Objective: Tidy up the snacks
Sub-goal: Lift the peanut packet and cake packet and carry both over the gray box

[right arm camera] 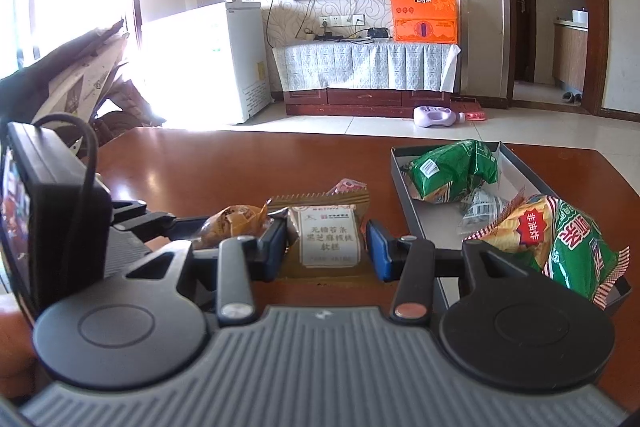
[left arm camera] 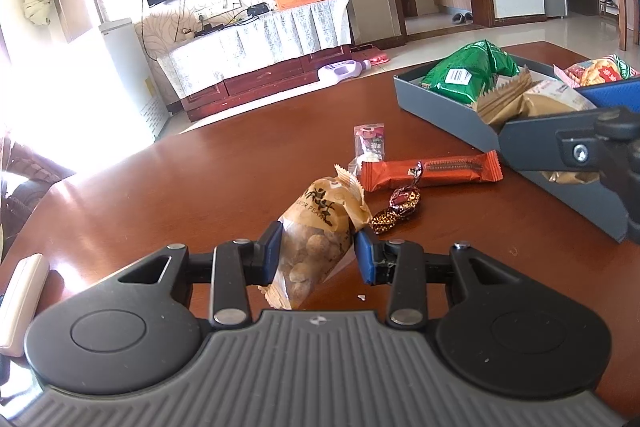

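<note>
In the left wrist view my left gripper (left arm camera: pixel 316 253) is shut on a tan bag of round snacks (left arm camera: pixel 316 239) just above the brown table (left arm camera: pixel 200 187). An orange bar (left arm camera: pixel 430 169), a dark wrapped candy (left arm camera: pixel 400 207) and a small clear packet (left arm camera: pixel 368 143) lie beyond it. The grey box (left arm camera: pixel 448 111) at right holds green and tan packets. In the right wrist view my right gripper (right arm camera: pixel 328 247) is shut on a brown cake packet (right arm camera: pixel 326 235), left of the grey box (right arm camera: pixel 420 219) with green bags (right arm camera: pixel 452 171).
A white object (left arm camera: pixel 22 299) lies at the table's left edge. The left gripper's body (right arm camera: pixel 52 219) fills the left of the right wrist view. A striped chip bag (right arm camera: pixel 560 239) sits at the box's near end. A TV cabinet stands beyond the table.
</note>
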A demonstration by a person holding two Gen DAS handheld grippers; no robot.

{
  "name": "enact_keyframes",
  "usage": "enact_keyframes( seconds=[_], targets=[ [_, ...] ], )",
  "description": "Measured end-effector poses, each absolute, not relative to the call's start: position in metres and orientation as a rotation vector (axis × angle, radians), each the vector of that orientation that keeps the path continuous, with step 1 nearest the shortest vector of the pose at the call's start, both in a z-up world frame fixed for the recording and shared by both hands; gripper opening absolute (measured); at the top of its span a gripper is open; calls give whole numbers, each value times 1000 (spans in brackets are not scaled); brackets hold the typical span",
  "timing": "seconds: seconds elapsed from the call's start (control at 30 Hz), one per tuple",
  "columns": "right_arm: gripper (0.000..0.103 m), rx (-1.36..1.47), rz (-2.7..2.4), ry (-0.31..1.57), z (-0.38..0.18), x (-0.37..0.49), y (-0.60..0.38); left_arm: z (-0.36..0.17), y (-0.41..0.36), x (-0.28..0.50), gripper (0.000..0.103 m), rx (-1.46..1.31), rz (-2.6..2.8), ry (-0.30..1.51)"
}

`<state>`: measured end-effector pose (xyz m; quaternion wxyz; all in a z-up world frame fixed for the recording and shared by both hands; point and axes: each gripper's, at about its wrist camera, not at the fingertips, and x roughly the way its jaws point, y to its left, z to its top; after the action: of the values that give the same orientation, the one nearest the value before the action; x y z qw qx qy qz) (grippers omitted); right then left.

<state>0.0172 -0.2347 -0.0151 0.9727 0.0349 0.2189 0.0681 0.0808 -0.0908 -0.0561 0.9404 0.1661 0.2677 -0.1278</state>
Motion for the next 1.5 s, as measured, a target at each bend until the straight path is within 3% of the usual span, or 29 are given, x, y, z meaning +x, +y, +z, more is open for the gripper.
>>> enact_keyframes(
  seconds=[1.5],
  targets=[
    [47,116,91,368,4,-6,-269,-24,-129,69,45,256,-347,487]
  ],
)
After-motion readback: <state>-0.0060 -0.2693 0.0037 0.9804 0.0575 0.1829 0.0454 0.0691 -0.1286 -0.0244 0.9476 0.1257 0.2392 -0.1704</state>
